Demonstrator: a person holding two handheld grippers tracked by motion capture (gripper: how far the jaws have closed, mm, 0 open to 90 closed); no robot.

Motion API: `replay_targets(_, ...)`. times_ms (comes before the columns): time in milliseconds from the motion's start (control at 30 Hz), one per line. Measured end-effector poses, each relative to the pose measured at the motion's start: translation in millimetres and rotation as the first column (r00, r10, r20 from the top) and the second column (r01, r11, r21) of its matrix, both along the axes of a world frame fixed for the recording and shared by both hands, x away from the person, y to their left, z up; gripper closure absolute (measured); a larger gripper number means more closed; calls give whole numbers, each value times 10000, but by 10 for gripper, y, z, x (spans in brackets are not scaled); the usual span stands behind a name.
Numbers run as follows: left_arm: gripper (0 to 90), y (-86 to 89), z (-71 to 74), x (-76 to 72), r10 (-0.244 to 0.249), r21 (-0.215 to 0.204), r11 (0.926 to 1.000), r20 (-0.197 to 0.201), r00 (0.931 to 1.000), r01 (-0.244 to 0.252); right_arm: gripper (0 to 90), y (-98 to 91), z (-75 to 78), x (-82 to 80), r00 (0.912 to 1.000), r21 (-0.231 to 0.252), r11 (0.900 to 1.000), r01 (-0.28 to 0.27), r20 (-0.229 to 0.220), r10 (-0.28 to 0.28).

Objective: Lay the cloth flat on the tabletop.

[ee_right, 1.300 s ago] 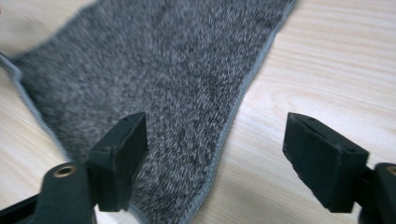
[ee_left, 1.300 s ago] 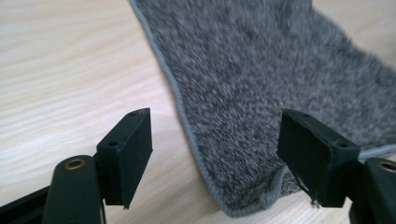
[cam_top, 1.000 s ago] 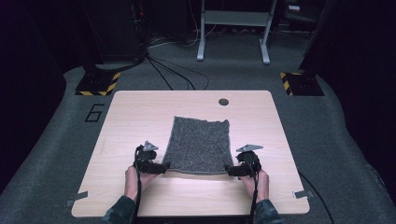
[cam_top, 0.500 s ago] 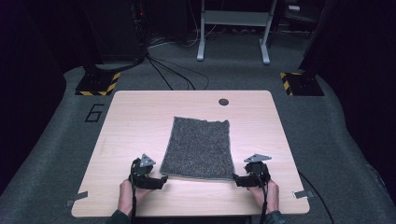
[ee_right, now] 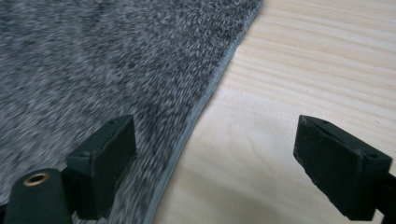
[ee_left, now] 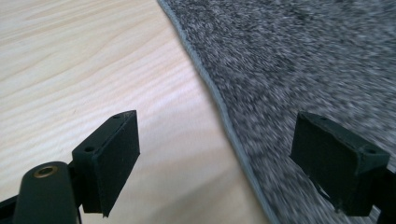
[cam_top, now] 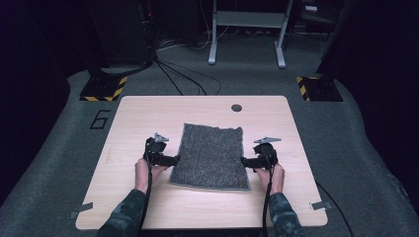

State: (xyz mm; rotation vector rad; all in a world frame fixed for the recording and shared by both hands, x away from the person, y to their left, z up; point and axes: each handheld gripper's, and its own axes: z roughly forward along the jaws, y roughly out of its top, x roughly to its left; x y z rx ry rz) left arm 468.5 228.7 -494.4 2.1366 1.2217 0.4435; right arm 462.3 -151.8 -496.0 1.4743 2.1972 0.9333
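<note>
Grey cloth (cam_top: 211,157) flat mid-table, nearer front edge. Left gripper (cam_top: 174,160) and right gripper (cam_top: 245,161) flank side hems, jaws spread, just been widening, straddling hems, pinching nothing; likely poised for fold.

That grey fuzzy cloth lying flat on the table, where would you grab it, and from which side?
Probably at its two long side edges. The grey cloth lies flat on the table, so only its thin hemmed border offers a hold. Each gripper comes in level from its own side: left gripper from the left, right gripper from the right. Both have open fingers straddling the border, one over cloth, one over wood.
</note>
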Motion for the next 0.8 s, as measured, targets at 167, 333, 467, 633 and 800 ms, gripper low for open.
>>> replay_targets(167, 157, -32, -145, 14, 151, 85, 9999, -461, 9988, -148, 124, 101, -139, 130, 9993, -544, 9984, -133, -351, 115)
replay_targets(333, 157, -52, -204, -72, 65, 510, 9987, -327, 9994, -48, 118, 139, -184, 152, 9988, -848, 9963, -147, -484, 106)
replay_targets(467, 156, -52, -209, -179, 168, 562, 9983, -261, 9995, -153, 111, 131, -190, 142, 9990, -974, 9951, -141, -438, 99)
replay_targets(633, 155, -49, -219, -304, 165, 551, 9984, -137, 9998, -157, 110, 91, -197, 108, 9993, -978, 9951, -167, -351, 133)
replay_targets(800, 154, -47, -228, -380, 267, 478, 9985, -74, 9996, -263, 110, 58, -204, 35, 9996, -944, 9955, -118, -274, 93)
